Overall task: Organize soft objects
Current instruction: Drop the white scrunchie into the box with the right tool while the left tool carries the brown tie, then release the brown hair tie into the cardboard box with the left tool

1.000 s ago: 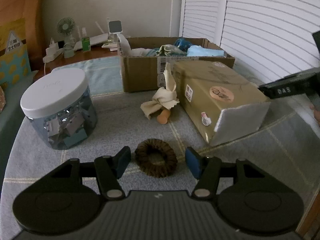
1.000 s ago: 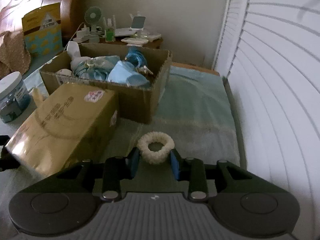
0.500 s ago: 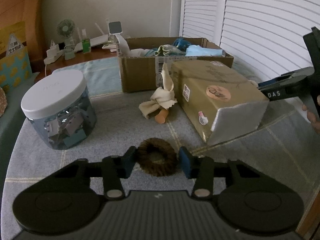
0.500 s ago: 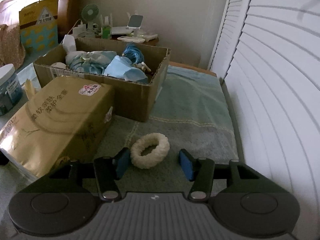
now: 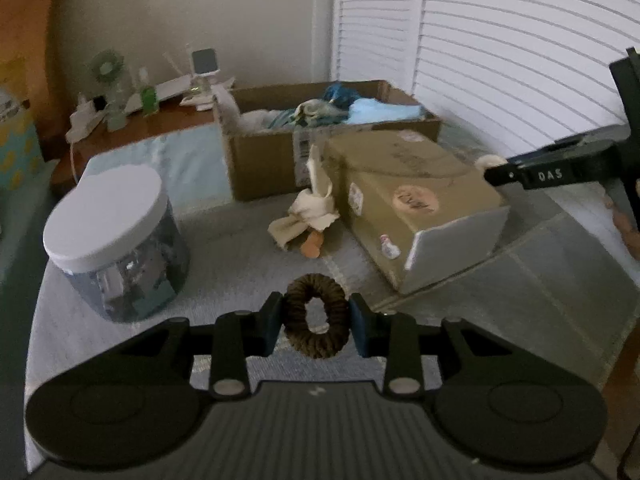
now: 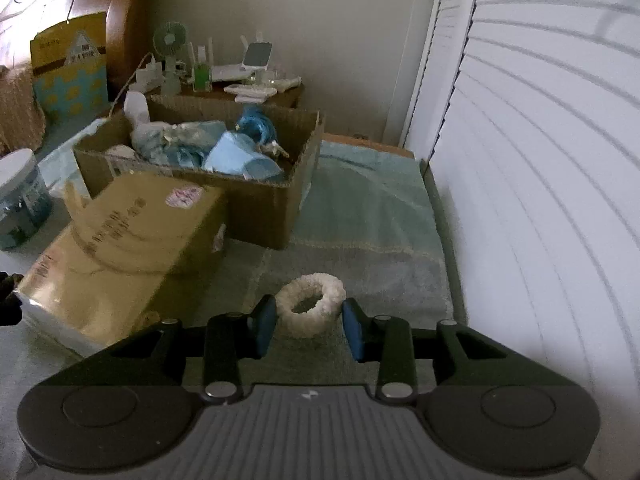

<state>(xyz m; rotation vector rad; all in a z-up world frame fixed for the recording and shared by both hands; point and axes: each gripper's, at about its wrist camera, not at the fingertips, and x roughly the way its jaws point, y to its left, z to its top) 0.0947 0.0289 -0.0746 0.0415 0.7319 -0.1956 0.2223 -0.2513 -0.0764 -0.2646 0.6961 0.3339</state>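
We have 2 soft rings, 1 per hand. The left gripper (image 5: 316,326) has just been closing and now pinches the brown scrunchie (image 5: 317,316) across its width, squeezing it into an upright oval just above the bed cover (image 5: 248,264). The right gripper (image 6: 309,326) has also been narrowing; the white scrunchie (image 6: 310,304) sits between its pads, seemingly touched on both sides. From both, the cardboard box (image 6: 260,204) of soft things lies ahead, and for our right hand ahead-left, which looks nearer.

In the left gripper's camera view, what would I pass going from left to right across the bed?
Jar → brown scrunchie in the left gripper → gold box → right gripper's black finger.
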